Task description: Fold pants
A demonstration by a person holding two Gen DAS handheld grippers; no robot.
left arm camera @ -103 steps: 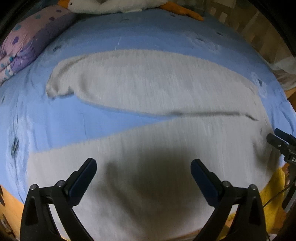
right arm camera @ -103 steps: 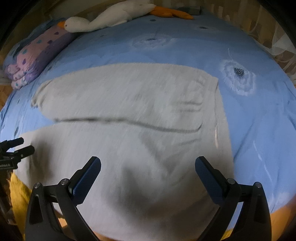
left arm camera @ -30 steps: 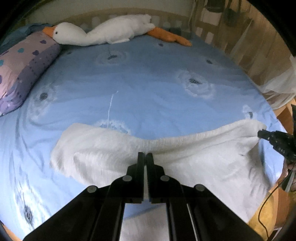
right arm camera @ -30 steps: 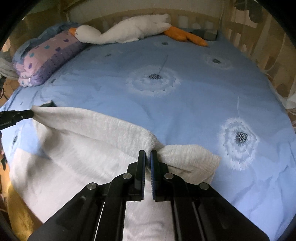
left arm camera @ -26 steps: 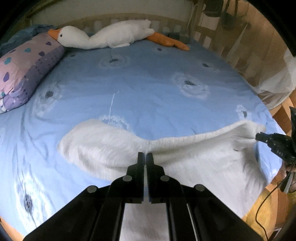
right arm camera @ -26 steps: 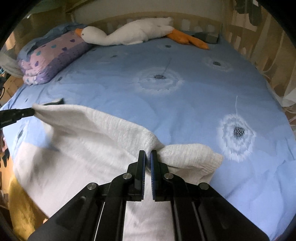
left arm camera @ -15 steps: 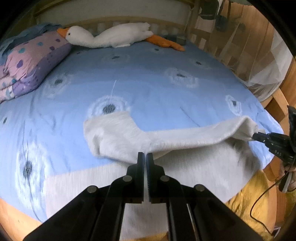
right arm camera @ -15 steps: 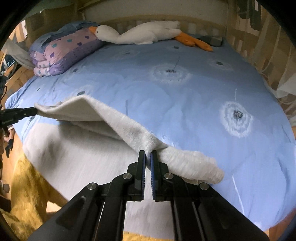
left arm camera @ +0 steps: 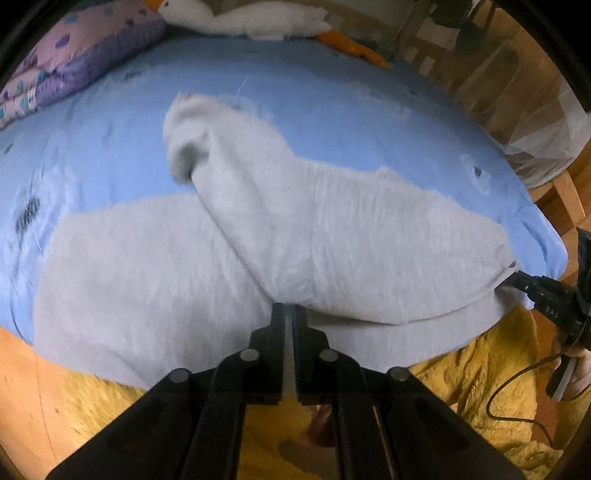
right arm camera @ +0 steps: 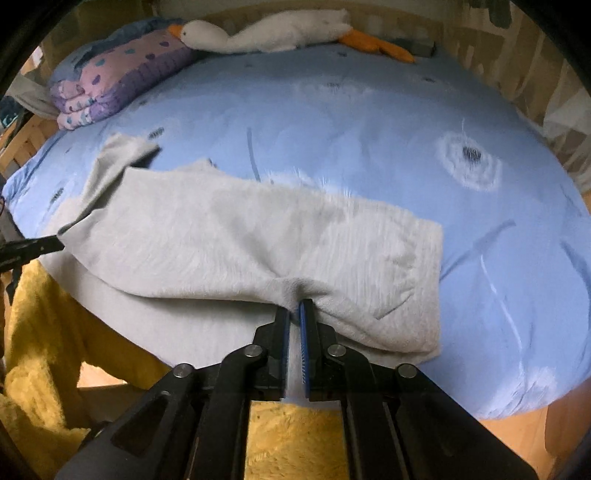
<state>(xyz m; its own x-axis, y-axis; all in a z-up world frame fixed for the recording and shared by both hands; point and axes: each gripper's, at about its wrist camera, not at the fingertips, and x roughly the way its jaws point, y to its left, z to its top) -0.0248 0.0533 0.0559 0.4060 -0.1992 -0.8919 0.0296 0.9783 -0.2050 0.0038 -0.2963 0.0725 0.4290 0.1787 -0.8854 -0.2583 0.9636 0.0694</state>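
- Left wrist view: left hand-held gripper (left arm camera: 290, 308) is clenched on a bunched pinch of the pants (left arm camera: 332, 236), grey cloth gathered right at its tips. The grip sits on one long edge, so that edge can be carried across the garment.
- Same view: the pants lie on the bed (left arm camera: 332, 103) near its front edge. One leg is doubled over the other; the loose cuff trails off toward 11 o'clock, the lower layer spreads toward 8 o'clock.
- Same view: right hand-held gripper (left arm camera: 517, 278) shows at 3 o'clock, closed on the far end of the same edge. Two holds keep the fold line taut and straight, by my reading.
- Right wrist view: right hand-held gripper (right arm camera: 294, 308) is clenched on the pants (right arm camera: 258, 236) near the waistband, which lies square toward 3 o'clock.
- Same view: left hand-held gripper (right arm camera: 55, 242) pinches the cloth at 9 o'clock.
- Same view: pillow (right arm camera: 118, 85) and stuffed goose (right arm camera: 266, 31) sit at 11 to 12 o'clock, well apart from the work.
- Judgement: lengthwise fold is nearly laid; the top layer is not yet flat.
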